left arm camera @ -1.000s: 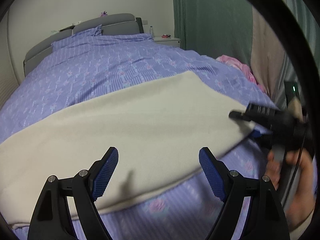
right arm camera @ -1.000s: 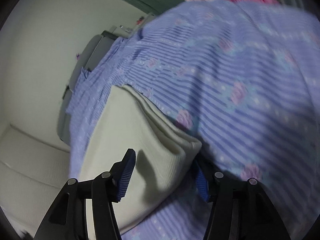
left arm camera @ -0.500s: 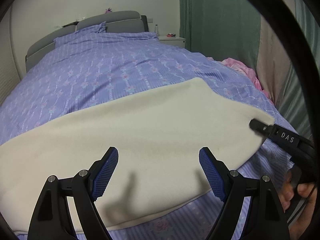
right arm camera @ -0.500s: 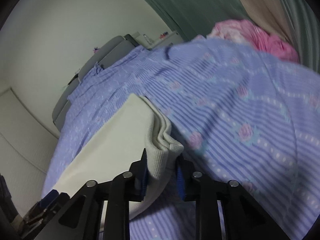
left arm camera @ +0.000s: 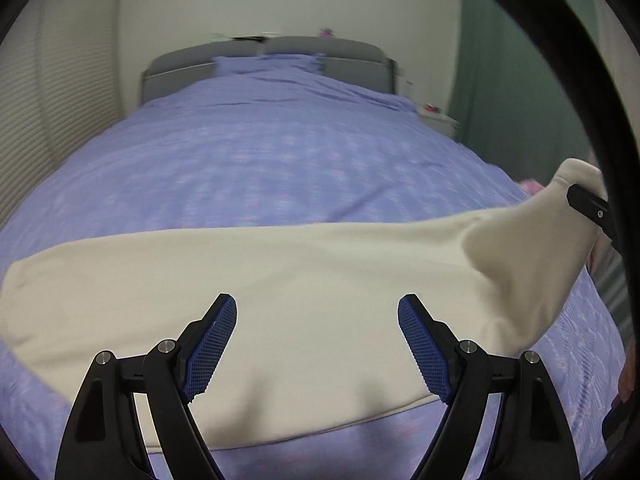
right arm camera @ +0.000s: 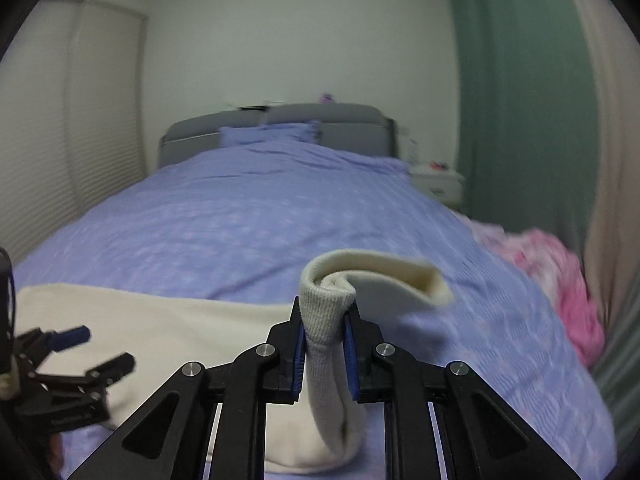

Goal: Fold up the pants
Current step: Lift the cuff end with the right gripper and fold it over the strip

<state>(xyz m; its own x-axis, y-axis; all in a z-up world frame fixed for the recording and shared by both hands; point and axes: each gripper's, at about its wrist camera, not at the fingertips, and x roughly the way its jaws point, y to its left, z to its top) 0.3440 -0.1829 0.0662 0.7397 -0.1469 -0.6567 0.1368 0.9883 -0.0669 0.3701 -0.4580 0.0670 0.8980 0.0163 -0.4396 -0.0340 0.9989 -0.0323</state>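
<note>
Cream pants (left arm camera: pixel 304 292) lay ahead of the wide-open left gripper (left arm camera: pixel 316 344); the right gripper (right arm camera: pixel 325 344) pinched their raised end.

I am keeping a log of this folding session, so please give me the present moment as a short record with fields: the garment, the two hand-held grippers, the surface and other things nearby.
garment: cream pants, lying across the near part of the bed, right end lifted
left hand-held gripper: open, above the pants, holding nothing
right hand-held gripper: shut on the ribbed end of the pants, raised off the cover
surface: bed with purple patterned cover
nearby: pink cloth at the bed's right edge; green curtain; grey headboard
</note>
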